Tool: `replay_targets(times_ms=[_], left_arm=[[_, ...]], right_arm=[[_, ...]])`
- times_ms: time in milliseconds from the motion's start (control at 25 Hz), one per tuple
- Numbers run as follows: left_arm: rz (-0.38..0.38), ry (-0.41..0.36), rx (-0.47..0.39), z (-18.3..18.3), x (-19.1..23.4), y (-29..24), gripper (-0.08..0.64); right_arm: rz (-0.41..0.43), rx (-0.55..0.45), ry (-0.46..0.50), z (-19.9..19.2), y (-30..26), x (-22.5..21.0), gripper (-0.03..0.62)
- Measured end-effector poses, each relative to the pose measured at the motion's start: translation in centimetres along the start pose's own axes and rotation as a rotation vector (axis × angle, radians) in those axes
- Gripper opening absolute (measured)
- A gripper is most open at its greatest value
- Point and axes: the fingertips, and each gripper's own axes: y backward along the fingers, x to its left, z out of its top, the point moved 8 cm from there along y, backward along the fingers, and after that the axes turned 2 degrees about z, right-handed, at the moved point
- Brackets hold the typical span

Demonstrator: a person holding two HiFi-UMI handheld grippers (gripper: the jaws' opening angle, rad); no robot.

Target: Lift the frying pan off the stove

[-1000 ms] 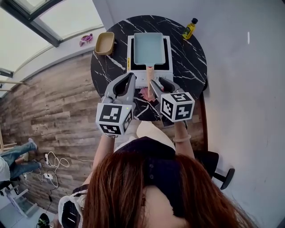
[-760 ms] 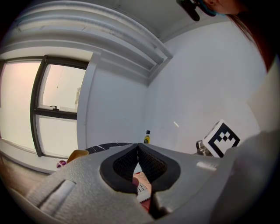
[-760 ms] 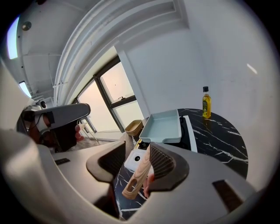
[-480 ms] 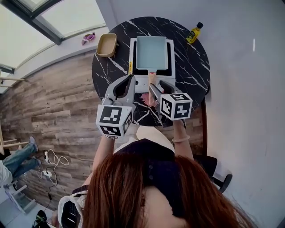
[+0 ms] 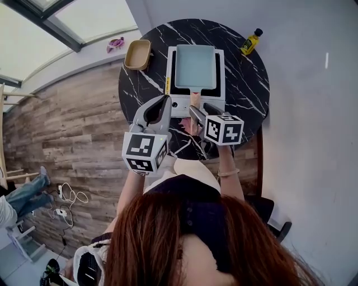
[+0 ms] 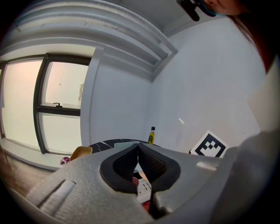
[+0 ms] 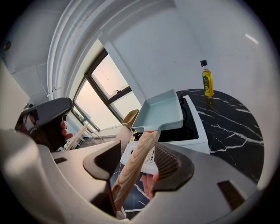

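Two tools are noted: left tool clenched on nothing, right tool just opened wider, unclamped round the wooden handle of the frying pan, seated on the stove at the far side of the bench; the handle should be centred and clamped firmly before being lifted level.

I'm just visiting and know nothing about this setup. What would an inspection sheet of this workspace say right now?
Surface: round black marble table.
Job's things: pale blue frying pan on the white stove, wooden handle toward the person.
Clutter: tan bowl at the table's edge; oil bottle on its far right.
Grippers: left gripper shut, empty; right gripper open, jaws just been opening, handle between them, unclamped.
Cables: loose cables on the floor.
Surroundings: wooden floor, windows, someone's legs at lower left.
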Motion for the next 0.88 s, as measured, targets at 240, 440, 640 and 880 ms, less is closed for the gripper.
replay_targets(times_ms=[240,440,640,880], left_arm=[[0.015,-0.002,0.023,-0.5,0.2,-0.2,0.012],[0.029,-0.006,0.039,-0.7,0.4,-0.3,0.012],[0.04,0.0,0.054,-1.0,0.8,-0.4,0.012],[0.046,0.001,0.066,-1.3,0.8,-0.8,0.012]], right_arm=[[0.026,0.046,-0.038,-0.6,-1.5,-0.8,0.261],[0.063,0.078,-0.087,-0.9,-2.7,-1.3,0.277],[0.111,0.102,-0.16,-1.0,-3.6,-1.5,0.288],[0.171,0.135,-0.241,-1.8,-4.5,-1.9,0.286]])
